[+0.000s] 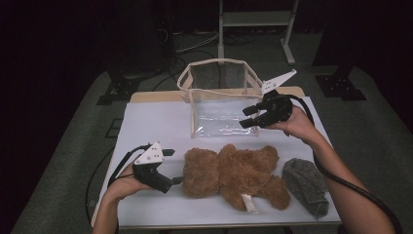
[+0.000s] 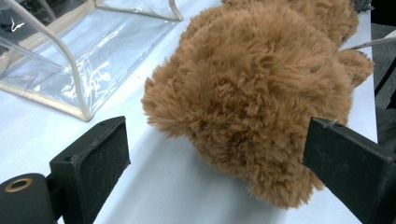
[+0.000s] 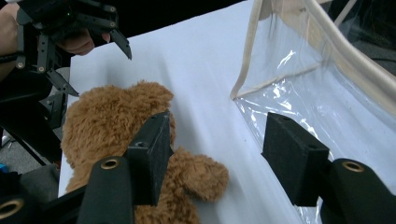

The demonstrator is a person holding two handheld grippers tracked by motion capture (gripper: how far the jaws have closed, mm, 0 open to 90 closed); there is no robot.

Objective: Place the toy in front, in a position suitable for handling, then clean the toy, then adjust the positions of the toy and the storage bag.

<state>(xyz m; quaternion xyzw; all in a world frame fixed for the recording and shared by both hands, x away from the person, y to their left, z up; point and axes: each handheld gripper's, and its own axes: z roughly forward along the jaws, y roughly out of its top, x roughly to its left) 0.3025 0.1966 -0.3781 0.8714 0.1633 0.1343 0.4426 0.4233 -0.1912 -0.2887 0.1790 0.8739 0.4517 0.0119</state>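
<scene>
Teddy bear (image 1: pixel 234 175), brown and fluffy, lies flat on the white worktop (image 1: pixel 156 126) near its front edge, with a grey felt piece (image 1: pixel 304 185) just beside it on my right and a clear plastic bag (image 1: pixel 219 97) with beige trim standing open behind it. My left gripper (image 1: pixel 176 166) sits low at the bear's head end, jaws wide, the head between them in the left gripper view but the pads not pressing on it. My right gripper (image 1: pixel 247 117) is raised at the bag's front right corner, jaws apart and holding nothing.
</scene>
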